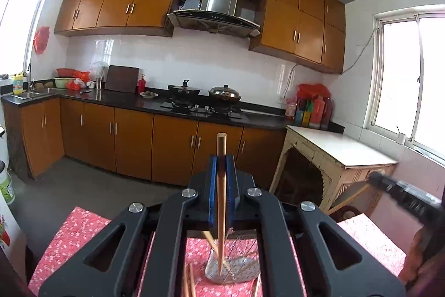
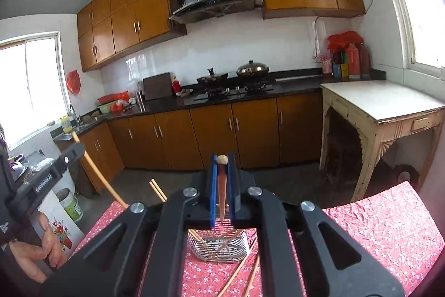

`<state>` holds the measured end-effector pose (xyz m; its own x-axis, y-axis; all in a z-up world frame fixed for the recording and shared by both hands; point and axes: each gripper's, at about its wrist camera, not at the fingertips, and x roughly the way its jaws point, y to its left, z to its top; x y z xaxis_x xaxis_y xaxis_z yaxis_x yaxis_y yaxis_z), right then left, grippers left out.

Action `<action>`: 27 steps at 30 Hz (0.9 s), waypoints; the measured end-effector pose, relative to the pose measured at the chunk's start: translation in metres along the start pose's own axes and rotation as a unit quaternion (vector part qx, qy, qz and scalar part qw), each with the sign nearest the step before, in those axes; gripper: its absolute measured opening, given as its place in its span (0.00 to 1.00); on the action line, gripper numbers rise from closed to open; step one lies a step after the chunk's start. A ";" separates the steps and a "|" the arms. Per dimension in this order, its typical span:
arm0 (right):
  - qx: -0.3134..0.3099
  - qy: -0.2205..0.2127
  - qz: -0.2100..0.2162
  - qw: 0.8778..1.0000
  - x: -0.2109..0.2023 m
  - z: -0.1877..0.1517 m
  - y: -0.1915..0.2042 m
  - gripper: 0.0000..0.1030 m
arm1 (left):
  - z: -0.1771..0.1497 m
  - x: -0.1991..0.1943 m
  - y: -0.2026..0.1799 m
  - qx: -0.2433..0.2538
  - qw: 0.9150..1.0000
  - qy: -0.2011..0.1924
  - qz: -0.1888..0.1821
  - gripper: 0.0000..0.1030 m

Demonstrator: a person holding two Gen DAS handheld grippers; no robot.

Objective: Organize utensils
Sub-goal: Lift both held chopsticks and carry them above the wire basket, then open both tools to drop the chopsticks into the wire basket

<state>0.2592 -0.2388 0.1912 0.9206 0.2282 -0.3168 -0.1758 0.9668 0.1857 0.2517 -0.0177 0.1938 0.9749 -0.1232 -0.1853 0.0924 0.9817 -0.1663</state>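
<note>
My left gripper [image 1: 221, 157] is shut on a wooden chopstick [image 1: 221, 202] that runs between its blue pads, thick end up and tip hanging over a metal wire utensil holder [image 1: 236, 270]. My right gripper [image 2: 222, 159] is shut on another wooden chopstick [image 2: 221, 194], seen end-on, above the same wire holder [image 2: 222, 247]. The holder stands on a red floral tablecloth [image 2: 375, 227] and has a few chopsticks leaning in it. Loose chopsticks [image 2: 244, 272] lie on the cloth beside it. In the right wrist view the left gripper [image 2: 59, 166] shows at the left with its chopstick [image 2: 97, 171].
A cream side table [image 2: 389, 107] stands to the right by a window. Kitchen cabinets, a black counter [image 1: 144, 102] with a gas stove, pots and bottles line the far wall. A person's hand [image 2: 36, 249] shows at lower left. A white bucket [image 2: 71, 203] sits on the floor.
</note>
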 end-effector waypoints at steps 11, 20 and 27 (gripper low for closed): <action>-0.009 0.079 0.014 0.997 0.089 -0.018 -0.004 0.07 | -0.021 0.067 -0.012 -0.002 1.000 0.014 0.012 0.06; 0.006 0.117 0.020 0.993 0.123 -0.035 -0.013 0.08 | -0.044 0.095 -0.014 -0.004 0.998 0.055 0.005 0.07; 0.003 0.100 -0.029 0.995 0.119 -0.041 -0.027 0.33 | -0.043 0.093 -0.007 0.011 0.997 0.072 0.032 0.15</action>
<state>0.3596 -0.2327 0.1101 0.8416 0.1915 -0.5050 -0.1222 0.9783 0.1672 0.3326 -0.0421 0.1365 0.9398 -0.0782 -0.3327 0.0370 0.9910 -0.1283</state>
